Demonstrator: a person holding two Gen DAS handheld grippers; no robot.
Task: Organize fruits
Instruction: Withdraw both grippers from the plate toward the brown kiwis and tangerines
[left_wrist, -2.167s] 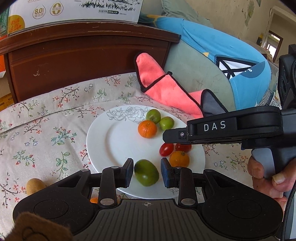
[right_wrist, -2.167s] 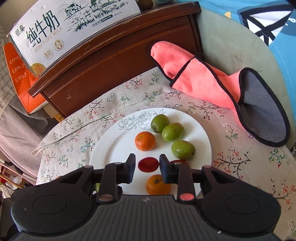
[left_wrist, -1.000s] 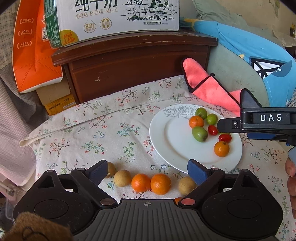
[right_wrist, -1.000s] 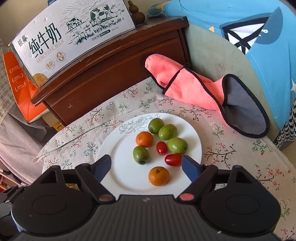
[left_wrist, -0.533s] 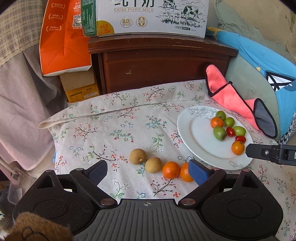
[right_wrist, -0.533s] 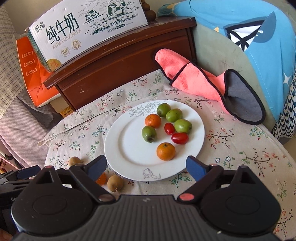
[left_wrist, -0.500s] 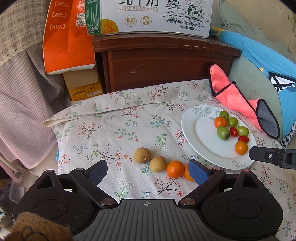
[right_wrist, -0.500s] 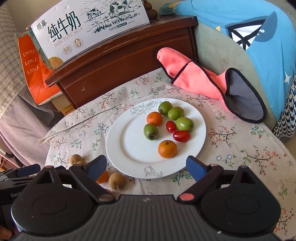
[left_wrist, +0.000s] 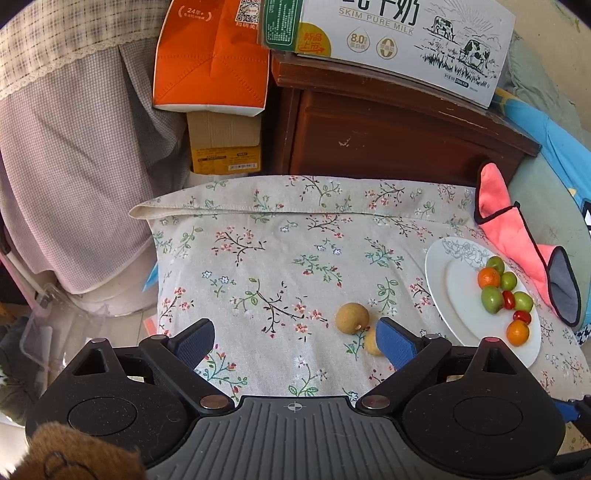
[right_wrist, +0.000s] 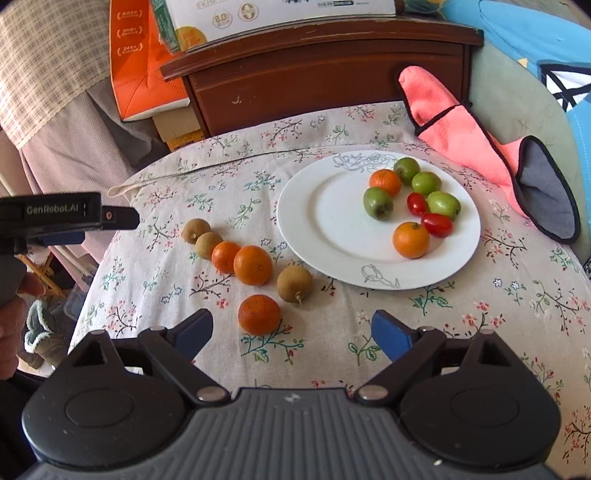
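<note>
On the white plate (right_wrist: 306, 236) lie eight fruits already; six more, oranges (right_wrist: 252, 265) and brown longans (right_wrist: 294, 284), wait just left of it on the floral cloth (right_wrist: 424, 332). Both grippers' jaws stand spread, holding nothing.

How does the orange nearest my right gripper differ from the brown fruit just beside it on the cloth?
The orange is bright orange and smooth; the brown fruit is dull tan with a short stem sticking out. The orange looks slightly larger and lies closer to the right gripper. Both are round, lie loose on the floral cloth, off the plate.
</note>
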